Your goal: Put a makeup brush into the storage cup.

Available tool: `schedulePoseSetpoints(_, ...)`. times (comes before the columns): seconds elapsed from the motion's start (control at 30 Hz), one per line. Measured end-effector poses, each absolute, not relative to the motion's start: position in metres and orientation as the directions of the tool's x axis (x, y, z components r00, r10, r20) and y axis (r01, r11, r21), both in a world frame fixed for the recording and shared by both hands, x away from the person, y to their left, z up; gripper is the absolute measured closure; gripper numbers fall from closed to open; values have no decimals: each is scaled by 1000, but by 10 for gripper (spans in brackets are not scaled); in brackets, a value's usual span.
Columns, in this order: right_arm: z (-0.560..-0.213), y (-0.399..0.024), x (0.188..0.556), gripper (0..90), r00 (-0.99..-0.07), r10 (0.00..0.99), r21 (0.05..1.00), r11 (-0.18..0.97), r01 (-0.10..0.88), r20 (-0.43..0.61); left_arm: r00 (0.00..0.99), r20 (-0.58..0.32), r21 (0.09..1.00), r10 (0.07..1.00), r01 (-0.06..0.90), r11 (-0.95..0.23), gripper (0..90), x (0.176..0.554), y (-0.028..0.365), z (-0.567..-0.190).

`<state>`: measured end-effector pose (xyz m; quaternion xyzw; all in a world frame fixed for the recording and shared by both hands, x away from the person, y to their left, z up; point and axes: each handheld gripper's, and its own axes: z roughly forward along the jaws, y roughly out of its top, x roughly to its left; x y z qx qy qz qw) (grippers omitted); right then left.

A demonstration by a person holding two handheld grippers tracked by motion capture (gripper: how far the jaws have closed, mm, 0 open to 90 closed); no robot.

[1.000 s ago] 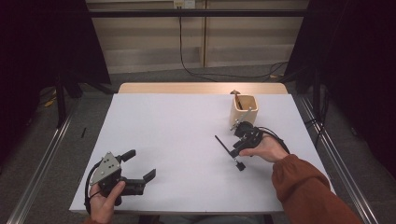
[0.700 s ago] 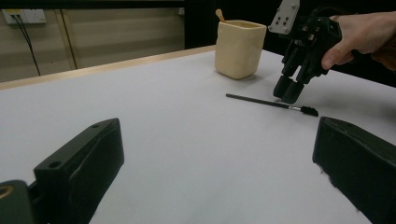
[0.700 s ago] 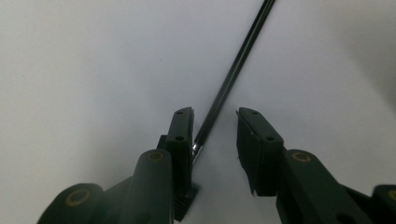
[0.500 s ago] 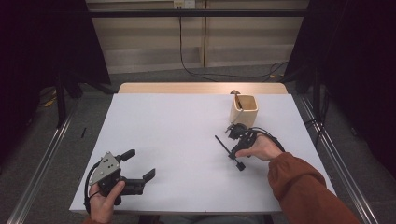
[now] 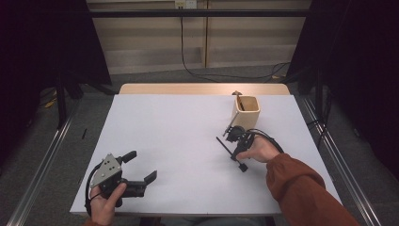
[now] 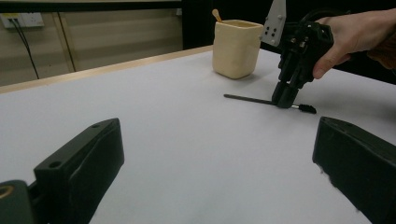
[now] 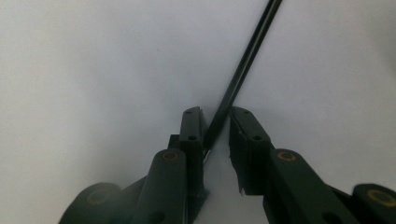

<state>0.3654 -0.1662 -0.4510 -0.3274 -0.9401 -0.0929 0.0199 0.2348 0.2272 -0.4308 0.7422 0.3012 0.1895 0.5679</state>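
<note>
A thin black stick-like tool with a small brushy black tip (image 5: 230, 150) lies flat on the white table, slanting away from the table's near right. It's just in front of the cream-coloured square holder (image 5: 246, 111), near but not touching it.

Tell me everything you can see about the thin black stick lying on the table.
The stick is thin, straight and black, likely plastic, with a small dark brush-like tip at one end. It lies flat on the white table, near the cream cup but apart from it. The right tongs point down over it, their jaws straddling it and just closing in, a narrow gap showing on one side.
</note>
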Motion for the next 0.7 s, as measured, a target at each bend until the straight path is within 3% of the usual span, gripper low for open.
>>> schedulePoseSetpoints(0.27,-452,-170,369,855,-762,638,164,744,648,114,749,-50,955,660,229,-187,21,235,225,-431)
schedulePoseSetpoints(0.7,-452,-177,369,860,-756,640,201,729,655,142,748,-51,953,661,234,-191,21,236,225,-432)
